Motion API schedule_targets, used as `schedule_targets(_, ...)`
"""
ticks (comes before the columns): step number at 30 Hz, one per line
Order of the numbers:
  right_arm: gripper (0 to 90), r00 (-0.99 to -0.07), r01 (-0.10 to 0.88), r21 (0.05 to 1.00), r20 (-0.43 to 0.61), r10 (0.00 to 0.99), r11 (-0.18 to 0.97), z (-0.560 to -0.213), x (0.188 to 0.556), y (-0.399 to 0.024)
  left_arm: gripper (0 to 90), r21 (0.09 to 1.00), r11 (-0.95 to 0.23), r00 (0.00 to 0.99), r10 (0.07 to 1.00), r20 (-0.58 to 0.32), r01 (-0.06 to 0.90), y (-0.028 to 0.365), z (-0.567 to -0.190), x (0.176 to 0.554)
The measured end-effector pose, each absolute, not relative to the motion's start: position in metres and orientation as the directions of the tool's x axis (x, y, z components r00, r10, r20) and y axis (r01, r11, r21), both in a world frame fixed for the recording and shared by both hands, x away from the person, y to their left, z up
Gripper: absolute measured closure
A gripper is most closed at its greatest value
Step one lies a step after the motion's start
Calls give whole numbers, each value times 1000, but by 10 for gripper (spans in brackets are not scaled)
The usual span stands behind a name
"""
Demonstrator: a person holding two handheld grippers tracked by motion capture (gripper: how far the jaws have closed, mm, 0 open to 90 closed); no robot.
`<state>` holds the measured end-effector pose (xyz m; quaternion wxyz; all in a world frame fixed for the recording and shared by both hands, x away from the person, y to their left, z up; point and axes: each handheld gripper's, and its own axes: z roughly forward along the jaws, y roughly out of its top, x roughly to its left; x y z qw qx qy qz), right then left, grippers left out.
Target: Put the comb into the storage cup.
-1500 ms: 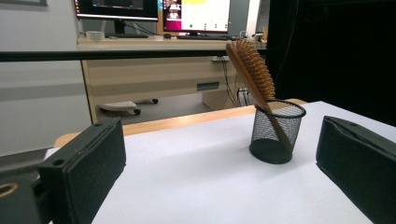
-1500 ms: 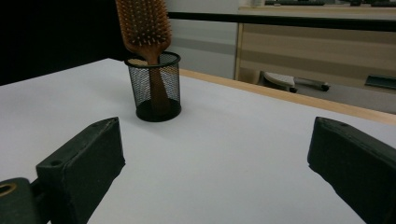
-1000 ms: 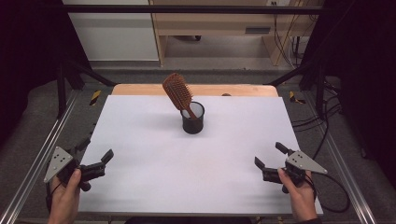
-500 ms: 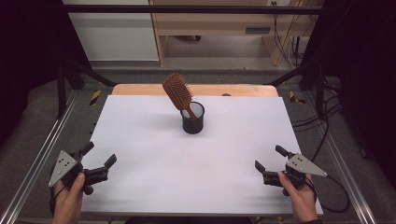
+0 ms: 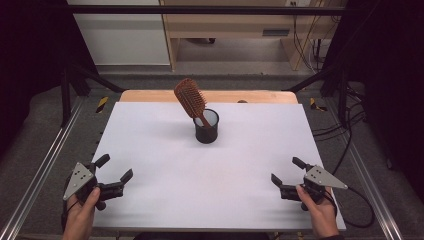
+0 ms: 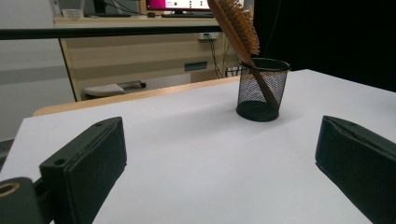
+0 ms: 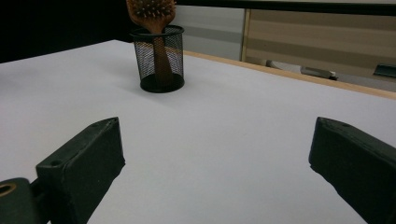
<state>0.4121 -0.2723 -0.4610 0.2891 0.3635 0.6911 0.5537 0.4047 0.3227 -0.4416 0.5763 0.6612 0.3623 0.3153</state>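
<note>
Both tools sit low at the near edge of the table (image 5: 150, 130), and neither has anything in it. Your left tool (image 5: 114, 176) has its jaws spread wide and empty; your right tool (image 5: 287, 173) is released the same way, nothing between the jaws.

The hairbrush (image 5: 190, 99) stands well apart from both of you, out toward the far middle of the white sheet, handle down in the black mesh cup (image 5: 206, 127). It leans back and to your left, resting against the rim, head and bristles clear above it.

If the brush is to come out, that reads as a reach not yet begun. Pick one tool for the brush and take it by the wooden neck just above the rim, not by the bristles. Lift along the lean of the handle, so it slides out rather than dragging the rim; the cup looks light and may tip or travel with it. The other tool could steady the cup's wall.

Look at the brush: warm brown wood, oval paddle head, pale pins on one face, a slim handle seen through the mesh in the left gripper view (image 6: 235, 25).
</note>
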Motion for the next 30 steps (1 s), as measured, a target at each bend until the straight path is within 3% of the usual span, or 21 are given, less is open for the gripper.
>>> schedule_targets(21, 34, -612, 188, 974, 15, 791, 127, -465, 414, -262, 26, 990, -76, 582, 813, -7, 119, 300, -445, 402)
schedule_targets(30, 34, -615, 184, 976, 20, 789, 119, -465, 416, -259, 27, 996, -31, 548, 836, -22, 87, 296, -441, 400)
